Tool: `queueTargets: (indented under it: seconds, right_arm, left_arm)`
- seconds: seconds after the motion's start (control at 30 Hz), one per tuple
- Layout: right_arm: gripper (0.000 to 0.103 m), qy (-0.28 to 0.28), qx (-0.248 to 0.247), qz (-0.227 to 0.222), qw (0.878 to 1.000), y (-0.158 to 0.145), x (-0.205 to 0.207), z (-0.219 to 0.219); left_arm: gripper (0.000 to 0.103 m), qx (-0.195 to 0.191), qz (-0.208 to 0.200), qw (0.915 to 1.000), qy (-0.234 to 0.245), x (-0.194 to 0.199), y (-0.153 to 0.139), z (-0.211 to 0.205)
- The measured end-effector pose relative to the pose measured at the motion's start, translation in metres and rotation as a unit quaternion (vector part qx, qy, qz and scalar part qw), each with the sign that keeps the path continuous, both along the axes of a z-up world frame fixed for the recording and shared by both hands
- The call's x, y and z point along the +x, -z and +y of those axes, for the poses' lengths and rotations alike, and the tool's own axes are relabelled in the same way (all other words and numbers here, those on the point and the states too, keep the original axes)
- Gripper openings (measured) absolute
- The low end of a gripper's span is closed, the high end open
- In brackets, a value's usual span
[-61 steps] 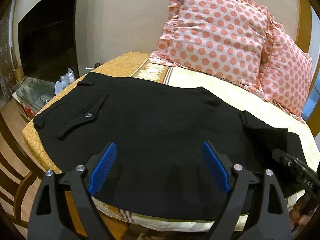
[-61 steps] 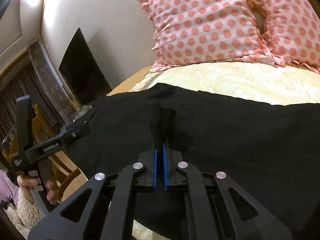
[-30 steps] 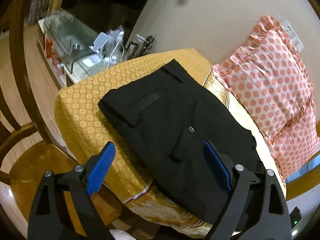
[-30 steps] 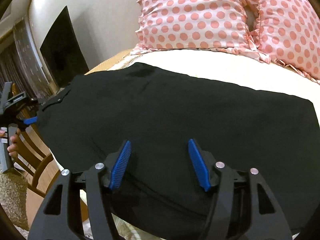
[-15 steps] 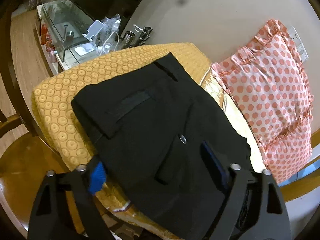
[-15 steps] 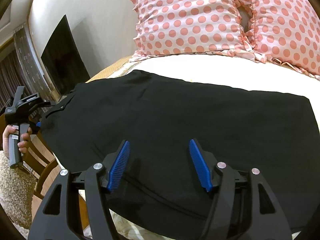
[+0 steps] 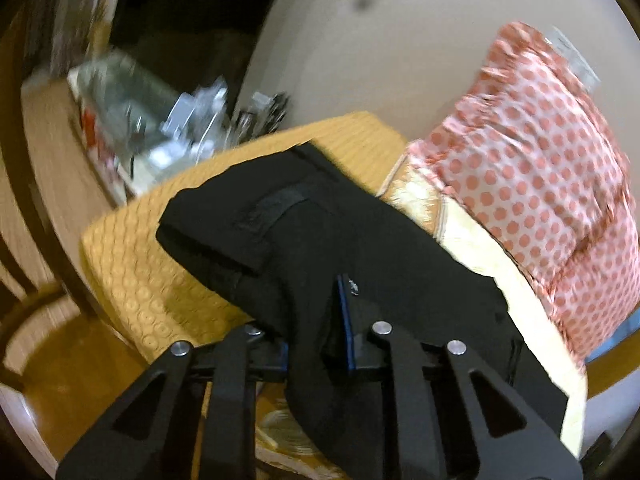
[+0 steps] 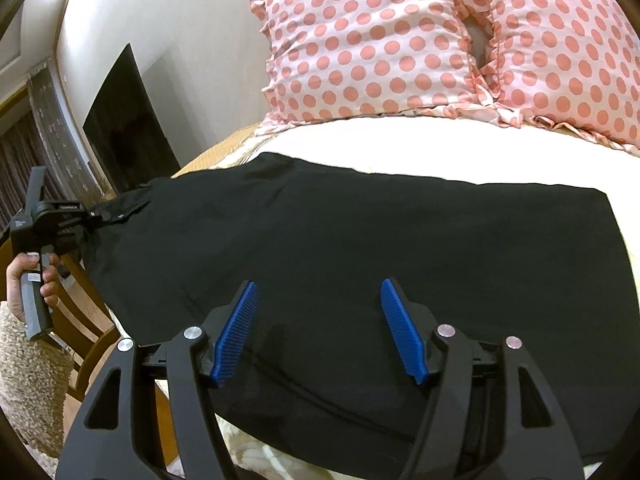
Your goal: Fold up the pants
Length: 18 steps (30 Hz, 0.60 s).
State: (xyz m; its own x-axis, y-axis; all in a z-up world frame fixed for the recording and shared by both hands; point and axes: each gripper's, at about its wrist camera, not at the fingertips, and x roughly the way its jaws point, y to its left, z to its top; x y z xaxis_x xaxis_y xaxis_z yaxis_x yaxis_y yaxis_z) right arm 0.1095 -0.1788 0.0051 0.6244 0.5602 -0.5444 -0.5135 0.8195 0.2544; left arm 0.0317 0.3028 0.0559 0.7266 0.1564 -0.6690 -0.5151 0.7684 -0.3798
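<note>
Your left gripper [image 7: 316, 320] is clamped on the black pants [image 8: 360, 240]; your right gripper [image 8: 318, 328] is wide apart.

The waist end of the pants is bunched between your left fingers, over the orange bedcover [image 7: 132, 264]; the rest lies flat ahead of and under your right blue pads [image 8: 236, 332], which hold nothing; the dotted pillows [image 8: 360, 40] stand beyond the pants.

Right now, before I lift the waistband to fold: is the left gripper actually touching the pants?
Touching. In the left wrist view the left gripper is closed on a bunched fold of the black pants, cloth pinched between its fingers.
</note>
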Motion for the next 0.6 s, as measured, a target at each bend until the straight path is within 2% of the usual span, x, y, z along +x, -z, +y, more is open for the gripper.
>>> queueTargets:
  seconds: [0.1, 0.23, 0.4, 0.53, 0.6]
  right_arm:
    - [0.067, 0.009, 0.008, -0.007, 1.000, -0.004, -0.001, -0.011]
    - [0.068, 0.030, 0.021, -0.014, 0.999, -0.007, -0.002, -0.031]
    - [0.068, 0.067, 0.031, -0.017, 0.997, -0.009, -0.001, -0.064]
    - [0.068, 0.105, 0.041, -0.020, 0.993, -0.012, -0.002, -0.098]
    - [0.068, 0.131, 0.045, -0.023, 0.990, -0.013, -0.005, -0.119]
  left_arm:
    - [0.017, 0.056, -0.011, 0.9980, 0.027, 0.006, -0.026, -0.031]
    - [0.016, 0.097, -0.033, 0.9925, 0.067, 0.014, -0.056, -0.072]
    - [0.015, 0.132, -0.061, 0.9798, 0.138, 0.028, -0.085, -0.140]
    - [0.012, 0.140, -0.083, 0.9602, 0.227, 0.042, -0.099, -0.212]
    - [0.011, 0.145, -0.093, 0.9465, 0.273, 0.049, -0.102, -0.252]
